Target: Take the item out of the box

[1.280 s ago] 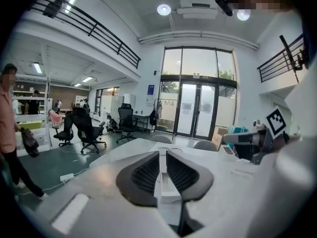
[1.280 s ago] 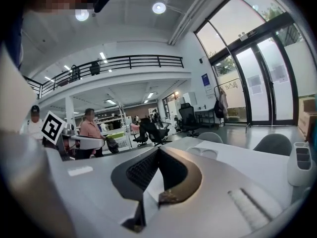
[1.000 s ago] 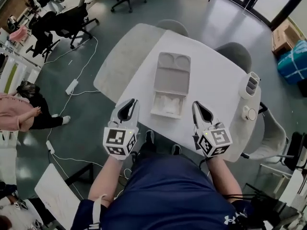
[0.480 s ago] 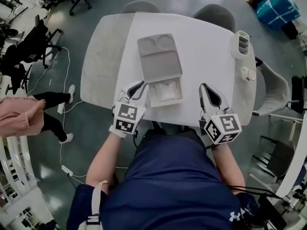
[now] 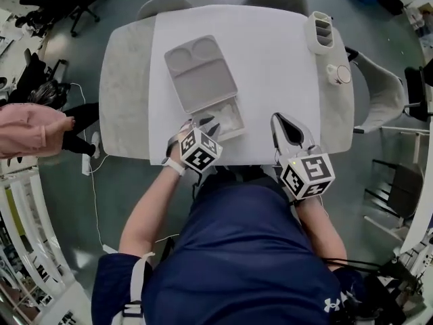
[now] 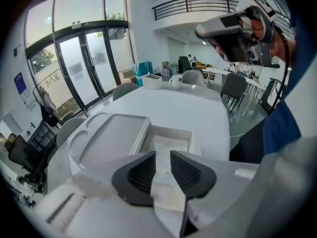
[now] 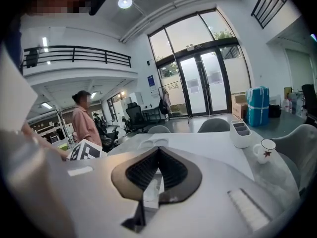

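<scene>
The box (image 5: 238, 112) lies open on the white table (image 5: 284, 53), with its moulded lid (image 5: 201, 73) folded back flat on the far side. The item (image 5: 227, 118), a pale wrapped packet, is seen lying in the box's open compartment.

Compared with half a second ago, the left gripper (image 5: 205, 125) has been brought in from the left of the box to the near edge of the compartment, so that its jaws now reach over that edge. In the left gripper view its jaws (image 6: 162, 155) are held a little apart, and nothing is gripped between them. The item (image 6: 171, 145) is seen through the gap, inside the box (image 6: 198, 142), and whether it is touched cannot be told.

The right gripper (image 5: 279, 120) is found, as before, to the right of the box and well apart from it. Its jaws (image 7: 158, 149) are pressed together at the tips and nothing is held.

The box itself is shown turned further in the head view than a second ago. A white desk organiser (image 5: 320, 31) and a mug (image 5: 338, 74) stand far to the right of the box, near the table's edge.
</scene>
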`<state>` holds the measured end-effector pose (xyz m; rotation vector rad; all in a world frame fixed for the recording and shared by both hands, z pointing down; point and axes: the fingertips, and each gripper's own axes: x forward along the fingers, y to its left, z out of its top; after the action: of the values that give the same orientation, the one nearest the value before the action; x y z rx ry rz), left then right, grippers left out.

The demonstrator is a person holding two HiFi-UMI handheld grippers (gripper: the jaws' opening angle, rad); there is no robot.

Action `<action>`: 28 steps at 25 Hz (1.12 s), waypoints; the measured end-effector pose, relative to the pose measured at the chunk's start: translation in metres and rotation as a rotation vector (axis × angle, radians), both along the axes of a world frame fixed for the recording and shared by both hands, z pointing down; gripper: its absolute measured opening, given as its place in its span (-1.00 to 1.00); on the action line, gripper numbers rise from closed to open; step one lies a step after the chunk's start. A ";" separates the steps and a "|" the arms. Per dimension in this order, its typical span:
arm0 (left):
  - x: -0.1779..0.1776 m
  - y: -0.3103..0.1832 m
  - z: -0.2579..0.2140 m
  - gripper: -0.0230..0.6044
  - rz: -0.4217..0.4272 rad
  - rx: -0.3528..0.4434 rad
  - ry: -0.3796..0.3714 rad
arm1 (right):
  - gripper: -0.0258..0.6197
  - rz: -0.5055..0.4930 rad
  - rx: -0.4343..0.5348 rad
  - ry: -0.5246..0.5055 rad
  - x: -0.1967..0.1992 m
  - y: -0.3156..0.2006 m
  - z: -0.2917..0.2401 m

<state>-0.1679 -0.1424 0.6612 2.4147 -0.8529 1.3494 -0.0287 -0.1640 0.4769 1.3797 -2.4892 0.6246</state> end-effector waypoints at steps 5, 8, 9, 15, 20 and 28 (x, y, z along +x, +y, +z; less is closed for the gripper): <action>0.000 -0.005 0.030 -0.59 0.095 -0.019 -0.163 | -0.91 -0.008 -0.038 -0.021 0.010 0.003 0.015; 0.002 -0.005 0.043 -0.59 0.126 -0.046 -0.212 | -0.91 -0.012 -0.057 -0.025 0.013 0.008 0.023; 0.003 -0.005 0.046 -0.59 0.134 -0.050 -0.223 | -0.91 -0.012 -0.062 -0.027 0.015 0.010 0.025; 0.000 0.003 0.065 -0.59 0.201 -0.130 -0.291 | -0.91 -0.003 -0.080 -0.035 0.025 0.020 0.029; 0.003 0.011 0.077 -0.58 0.220 -0.228 -0.294 | -0.91 0.018 -0.100 -0.045 0.035 0.027 0.037; 0.004 0.012 0.088 -0.62 0.193 -0.274 -0.274 | -0.91 0.033 -0.119 -0.055 0.043 0.034 0.045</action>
<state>-0.1634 -0.1307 0.7491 2.1762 -0.4608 1.7702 0.0141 -0.1299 0.5217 1.3794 -2.4313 0.8145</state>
